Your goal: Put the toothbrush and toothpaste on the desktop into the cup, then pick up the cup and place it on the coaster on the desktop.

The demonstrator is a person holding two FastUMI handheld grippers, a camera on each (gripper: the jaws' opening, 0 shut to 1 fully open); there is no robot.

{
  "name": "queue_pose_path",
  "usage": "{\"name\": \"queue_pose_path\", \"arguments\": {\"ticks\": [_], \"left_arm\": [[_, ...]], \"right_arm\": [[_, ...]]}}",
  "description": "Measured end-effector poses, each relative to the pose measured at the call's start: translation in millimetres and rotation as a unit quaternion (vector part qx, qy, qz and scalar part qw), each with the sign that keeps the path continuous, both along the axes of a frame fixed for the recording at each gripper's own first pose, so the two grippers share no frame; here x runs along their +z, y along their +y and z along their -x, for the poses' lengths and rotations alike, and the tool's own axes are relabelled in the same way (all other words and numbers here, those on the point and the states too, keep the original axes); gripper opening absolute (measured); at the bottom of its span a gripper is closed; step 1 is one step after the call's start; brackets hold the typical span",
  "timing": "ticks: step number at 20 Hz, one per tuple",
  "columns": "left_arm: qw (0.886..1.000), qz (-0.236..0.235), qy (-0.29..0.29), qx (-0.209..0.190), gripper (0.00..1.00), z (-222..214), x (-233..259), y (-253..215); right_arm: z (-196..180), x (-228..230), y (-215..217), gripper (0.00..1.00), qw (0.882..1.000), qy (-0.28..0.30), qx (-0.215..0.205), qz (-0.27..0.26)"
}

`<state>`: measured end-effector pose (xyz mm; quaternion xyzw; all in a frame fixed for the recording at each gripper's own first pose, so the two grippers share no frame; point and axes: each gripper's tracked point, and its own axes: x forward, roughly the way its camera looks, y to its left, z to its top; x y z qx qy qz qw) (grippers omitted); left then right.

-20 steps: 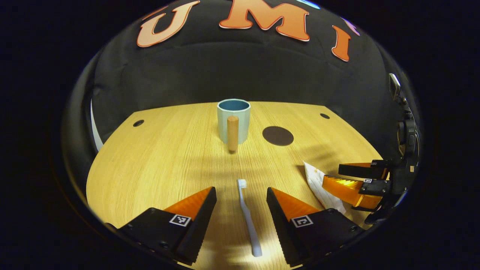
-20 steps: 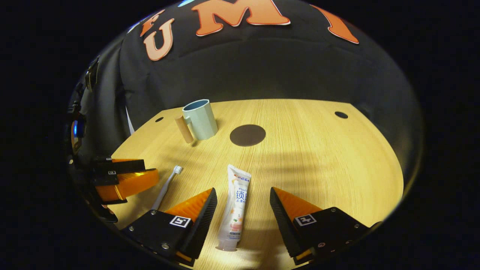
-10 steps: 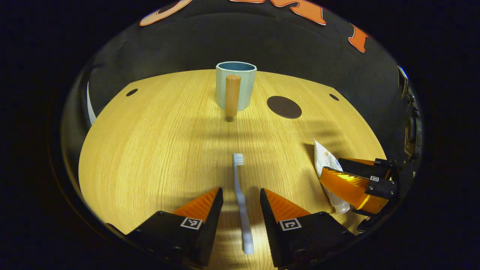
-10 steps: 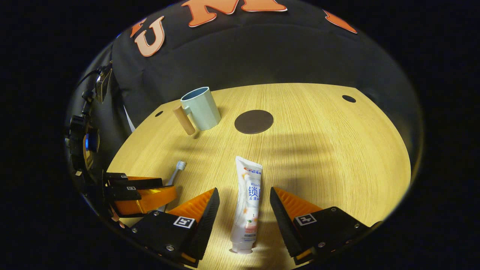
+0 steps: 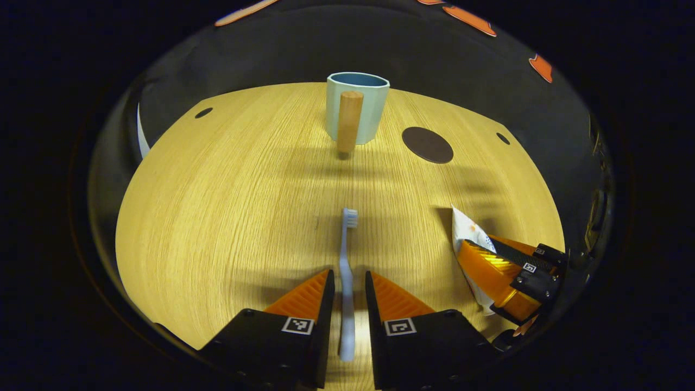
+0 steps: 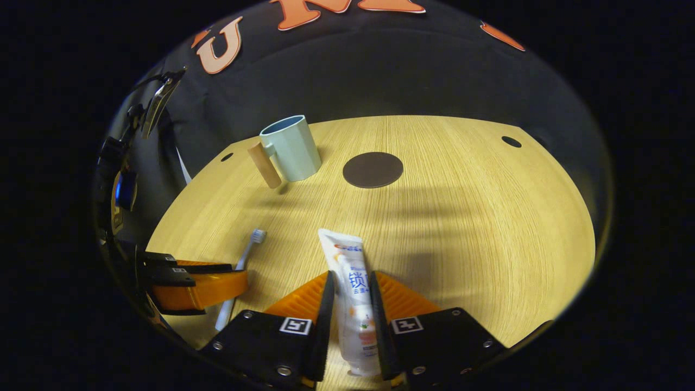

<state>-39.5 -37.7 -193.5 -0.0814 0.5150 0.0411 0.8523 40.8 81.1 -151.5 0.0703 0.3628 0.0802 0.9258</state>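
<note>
Wood-grain tabletop [image 5: 228, 206] fills the booth floor, black cloth behind it. I read the toothbrush [image 5: 346, 271] lying flat, long axis near-to-far, bristle head at the far end. The toothpaste [image 6: 353, 293] lies likewise, crimped end far, cap near. My left gripper [image 5: 346, 285] has its fingers narrowed on the toothbrush handle, both touching it. My right gripper [image 6: 351, 285] has its fingers pressed against the tube's sides. Far off stands the cup [image 5: 358, 106], upright, wooden handle facing near; the coaster [image 5: 427, 145] lies just right of it, apart.
</note>
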Motion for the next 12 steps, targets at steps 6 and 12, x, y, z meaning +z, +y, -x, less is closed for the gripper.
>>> {"name": "queue_pose_path", "arguments": {"ticks": [6, 12], "left_arm": [[0.999, 0.038, -0.023, -0.016, 0.14, 1, 11, 2], [0.996, 0.065, -0.048, -0.031, 0.04, 0, -7, 1]], "right_arm": [[-6, 5, 3, 0.16, 1.0, -0.018, -0.012, -0.013], [-11, 17, -8, 0.14, 0.998, -0.054, -0.017, 0.001]]}}
